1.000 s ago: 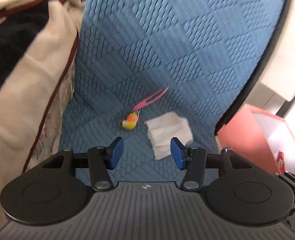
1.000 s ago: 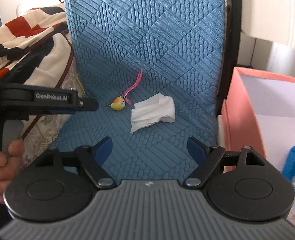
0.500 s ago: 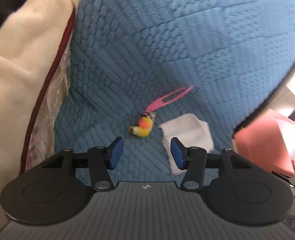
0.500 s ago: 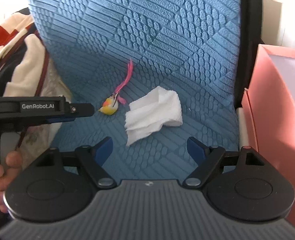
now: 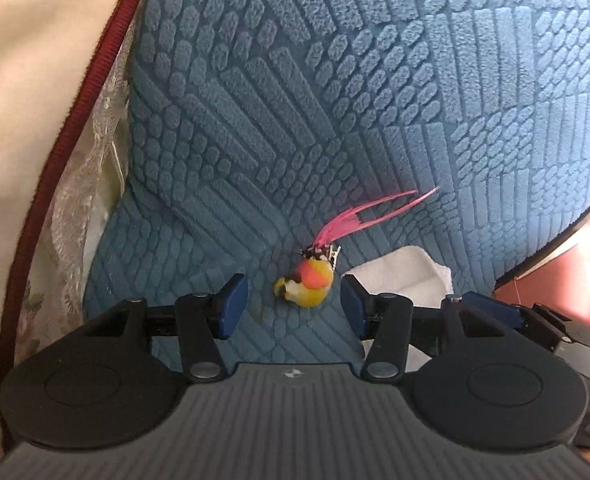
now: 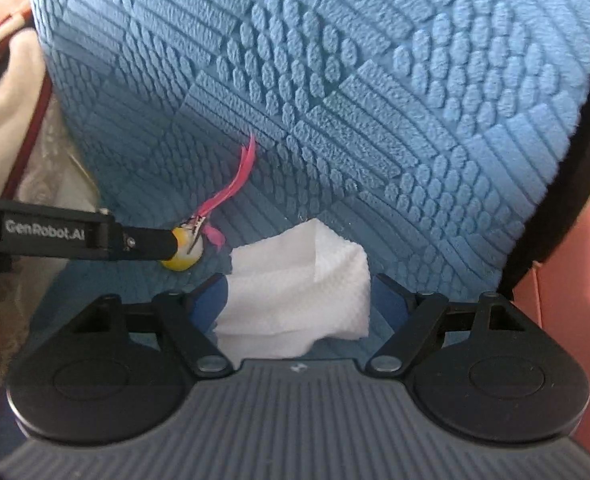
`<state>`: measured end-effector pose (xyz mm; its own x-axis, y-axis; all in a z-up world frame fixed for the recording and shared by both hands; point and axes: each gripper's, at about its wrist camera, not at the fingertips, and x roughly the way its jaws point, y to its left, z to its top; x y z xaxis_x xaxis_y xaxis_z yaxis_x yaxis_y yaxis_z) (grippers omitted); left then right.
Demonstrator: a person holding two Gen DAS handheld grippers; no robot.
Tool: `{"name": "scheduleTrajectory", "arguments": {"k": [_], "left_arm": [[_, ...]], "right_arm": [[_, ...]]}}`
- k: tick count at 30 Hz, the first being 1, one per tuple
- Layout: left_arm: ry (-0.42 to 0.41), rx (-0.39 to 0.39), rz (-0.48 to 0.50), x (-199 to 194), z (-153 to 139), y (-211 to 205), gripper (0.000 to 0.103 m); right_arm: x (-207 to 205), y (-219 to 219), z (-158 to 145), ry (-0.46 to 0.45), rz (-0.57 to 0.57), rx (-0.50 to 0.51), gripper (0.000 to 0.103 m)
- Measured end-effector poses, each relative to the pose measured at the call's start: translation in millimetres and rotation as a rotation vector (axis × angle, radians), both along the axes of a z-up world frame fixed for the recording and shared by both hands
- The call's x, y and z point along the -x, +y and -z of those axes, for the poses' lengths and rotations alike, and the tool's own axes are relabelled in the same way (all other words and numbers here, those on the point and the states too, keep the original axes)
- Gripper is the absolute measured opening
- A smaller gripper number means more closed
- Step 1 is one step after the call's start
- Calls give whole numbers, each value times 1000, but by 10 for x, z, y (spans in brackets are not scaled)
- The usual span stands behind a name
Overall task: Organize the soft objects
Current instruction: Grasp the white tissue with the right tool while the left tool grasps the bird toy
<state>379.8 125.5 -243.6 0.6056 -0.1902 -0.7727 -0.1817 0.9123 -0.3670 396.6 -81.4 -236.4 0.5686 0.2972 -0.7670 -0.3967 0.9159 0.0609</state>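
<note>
Blue cushion (image 5: pixel 375 80) under angled tongs (image 5: pixel 293 298)

blue seat cover (image 5: pixel 335 100) thick cloth, raised rib and pebble pattern, matt, plush. white tissue (image 6: pixel 295 300) soft paper, embossed fine dots, crumpled, matt. small bird toy (image 5: pixel 309 282) yellow-orange body looks smooth, faintly fuzzy; tail of thin pink feather (image 5: pixel 375 210). left gripper (image 5: pixel 293 306) black matt plastic arms, blue pads, metal rivets, ribbed grey base. right gripper (image 6: pixel 299 300) same finish. cream fabric (image 5: pixel 23 80) smooth, with dark red corded trim. pink box (image 6: pixel 567 300) matt card.
</note>
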Motion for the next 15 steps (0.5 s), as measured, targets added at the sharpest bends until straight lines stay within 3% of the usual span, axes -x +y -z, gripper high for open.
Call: {"name": "scheduleTrajectory", "arguments": {"k": [4, 11, 14, 15], "left_arm": [[-2, -11, -14, -31, 25, 27, 57], [-6, -23, -1, -62, 55, 17, 57], [-16, -28, 9, -69, 65, -4, 57], [-16, -23, 13, -72, 68, -8, 57]], "right_arm": [[-73, 106, 154, 16, -17, 54, 81], [-122, 116, 269, 44, -23, 15, 81], [-104, 150, 265, 40, -49, 9, 63], [-91, 159, 252, 38, -57, 11, 52]]}}
